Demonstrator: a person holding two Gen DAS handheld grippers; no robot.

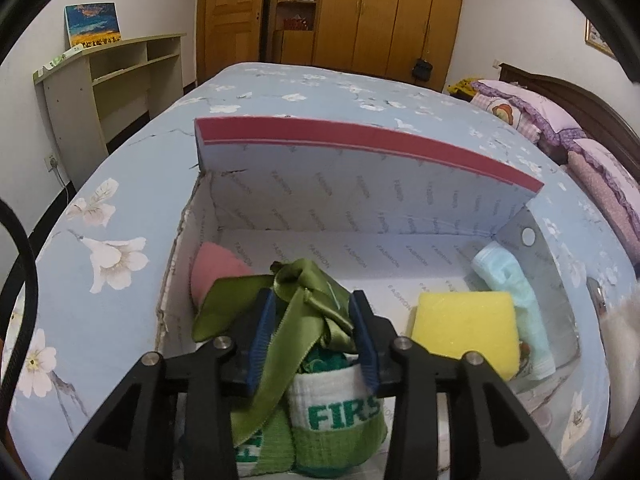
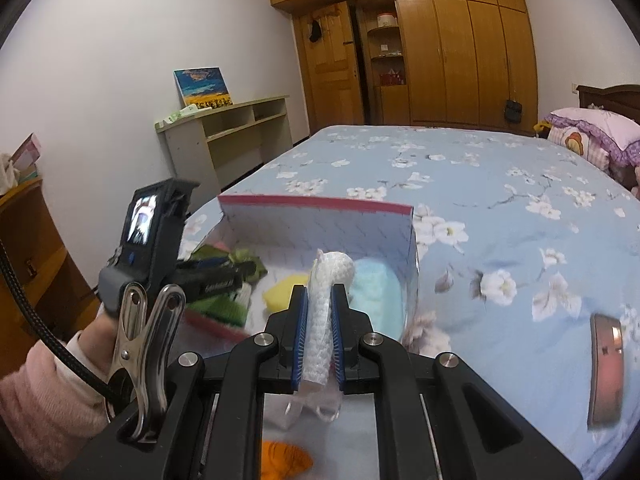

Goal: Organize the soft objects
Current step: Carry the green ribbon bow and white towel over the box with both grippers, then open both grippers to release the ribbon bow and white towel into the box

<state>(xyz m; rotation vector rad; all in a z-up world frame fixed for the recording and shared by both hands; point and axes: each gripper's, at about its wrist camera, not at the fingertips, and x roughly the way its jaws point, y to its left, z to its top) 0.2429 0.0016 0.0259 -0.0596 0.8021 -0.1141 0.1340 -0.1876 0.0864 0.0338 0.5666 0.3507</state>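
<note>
**Box on bed, two hand-held grippers at work**

Bed [image 2: 500, 216]: blue floral sheet, carries everything.

Box [image 1: 360, 184]: open, lid standing up at the far side, red edge on top. Sits on the bed.

Inside the box, left wrist view: yellow sponge [image 1: 466, 330] toward the right, blue cloth [image 1: 508, 280] just behind it against the right wall, pink sponge [image 1: 218, 270] at the left wall, green-and-white socks [image 1: 336, 420] at the near side (lettering reads "FIRS", rest hidden).

Left hand-held gripper [image 1: 314, 338]: over the box, jaws parted, green ribbon [image 1: 296, 300] lying between them; pads not pressing on it.

Right hand-held gripper [image 2: 320, 340]: clamped on a white knit roll [image 2: 326, 300], held up near the box's near edge.
</note>
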